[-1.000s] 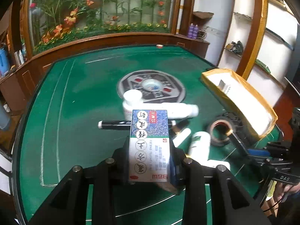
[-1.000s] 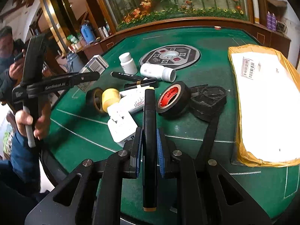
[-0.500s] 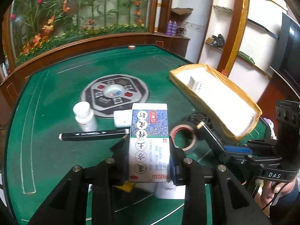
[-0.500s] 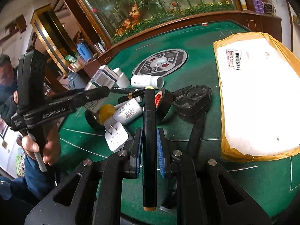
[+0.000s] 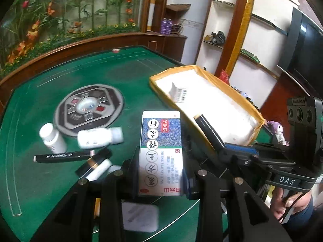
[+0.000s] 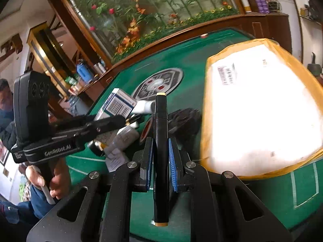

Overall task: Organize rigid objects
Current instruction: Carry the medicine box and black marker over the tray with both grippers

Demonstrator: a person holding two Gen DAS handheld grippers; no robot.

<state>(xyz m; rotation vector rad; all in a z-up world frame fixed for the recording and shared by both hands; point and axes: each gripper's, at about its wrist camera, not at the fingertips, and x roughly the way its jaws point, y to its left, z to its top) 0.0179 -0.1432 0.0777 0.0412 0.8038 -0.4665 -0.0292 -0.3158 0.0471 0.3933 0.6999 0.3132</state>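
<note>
Left wrist view: left hand-held gripper [image 5: 161,173] clamps the medicine box [image 5: 161,153]; right hand-held gripper [image 6: 159,157] pinches a black marker [image 6: 160,141], both carried toward the yellow tray [image 6: 206,121] at two o'clock, presumably for sorting.

The table [image 5: 50,181] is matt green felt with a polished wood rim. The box [image 5: 161,153] is glossy printed card. The marker [image 6: 160,151] is smooth black plastic. The fingers [image 6: 172,165] carry ribbed blue pads. The envelope [image 6: 203,133], right of frame, is yellow paper.
</note>
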